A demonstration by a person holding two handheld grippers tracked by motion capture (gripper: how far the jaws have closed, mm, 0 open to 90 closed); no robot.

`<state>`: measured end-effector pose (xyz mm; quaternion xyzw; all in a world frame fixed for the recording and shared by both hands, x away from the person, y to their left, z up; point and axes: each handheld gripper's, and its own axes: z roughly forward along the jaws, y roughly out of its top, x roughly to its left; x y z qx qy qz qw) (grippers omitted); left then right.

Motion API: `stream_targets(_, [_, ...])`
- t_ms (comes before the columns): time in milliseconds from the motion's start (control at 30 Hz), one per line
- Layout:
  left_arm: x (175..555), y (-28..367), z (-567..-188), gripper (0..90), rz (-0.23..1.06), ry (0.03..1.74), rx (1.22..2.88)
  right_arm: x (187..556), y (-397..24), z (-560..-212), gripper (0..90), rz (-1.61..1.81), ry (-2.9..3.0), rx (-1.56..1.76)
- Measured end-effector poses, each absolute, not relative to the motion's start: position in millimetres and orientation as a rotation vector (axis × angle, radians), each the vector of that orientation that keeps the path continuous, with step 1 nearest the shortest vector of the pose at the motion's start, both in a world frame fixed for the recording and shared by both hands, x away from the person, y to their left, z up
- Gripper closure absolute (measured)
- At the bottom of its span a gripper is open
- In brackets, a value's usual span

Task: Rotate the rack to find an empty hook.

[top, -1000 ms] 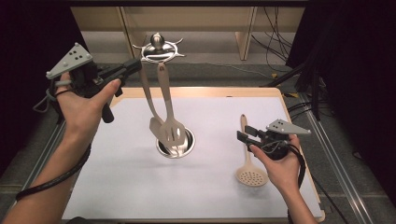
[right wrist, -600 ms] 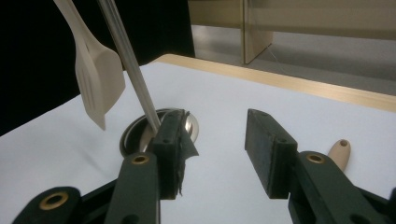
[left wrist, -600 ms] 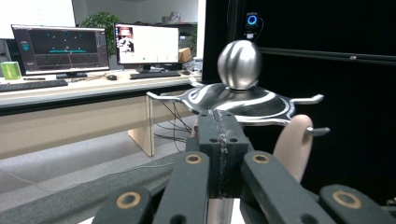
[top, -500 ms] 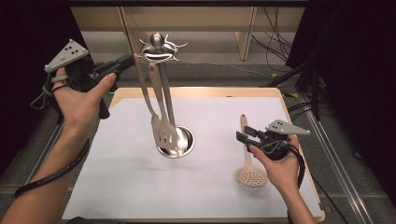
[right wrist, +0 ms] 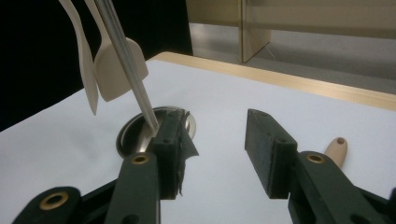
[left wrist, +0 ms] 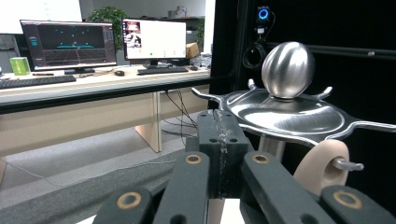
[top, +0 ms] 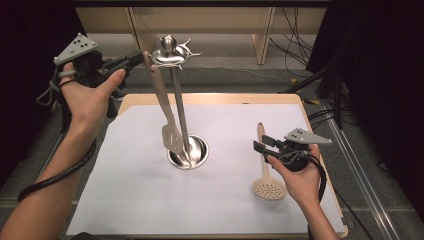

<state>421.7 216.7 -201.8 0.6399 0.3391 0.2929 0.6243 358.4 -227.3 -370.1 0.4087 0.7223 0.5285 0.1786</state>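
The right claw (top: 260, 143) is held open and empty just above the tabletop (top: 125, 200), with the handle of the perforated spoon (top: 268, 188) lying just beside and below its jaws. Farther off, the left claw (top: 139, 56) is raised with its jaws closed together, nothing visibly gripped, just beside the top disc of the utensil stand (top: 171, 54). A slotted spatula (top: 171, 136) is seen hanging from a hook right at that claw.

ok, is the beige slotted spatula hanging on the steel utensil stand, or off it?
Hanging: beige slotted spatula dangles from steel utensil stand, clear of the table.
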Motion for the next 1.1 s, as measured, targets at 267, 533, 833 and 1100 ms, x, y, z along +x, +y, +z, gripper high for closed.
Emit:
stream_targets(267, [432, 220, -198, 89.3, 0.651, 0.756, 1.504, 361, -231, -372, 59.1, 1.484, 2.040, 1.142])
stream_targets(533, [441, 218, -196, 89.3, 0.648, 0.769, 1.514, 362, -234, -373, 59.1, 1.474, 2.033, 1.134])
stream_targets(833, [446, 217, -194, 89.2, 0.652, 0.777, 1.532, 364, -236, -375, 59.1, 1.454, 2.026, 1.159])
stream_targets(1100, [447, 217, -194, 89.2, 0.655, 0.772, 1.535, 365, -238, -378, 58.9, 1.433, 2.034, 1.189])
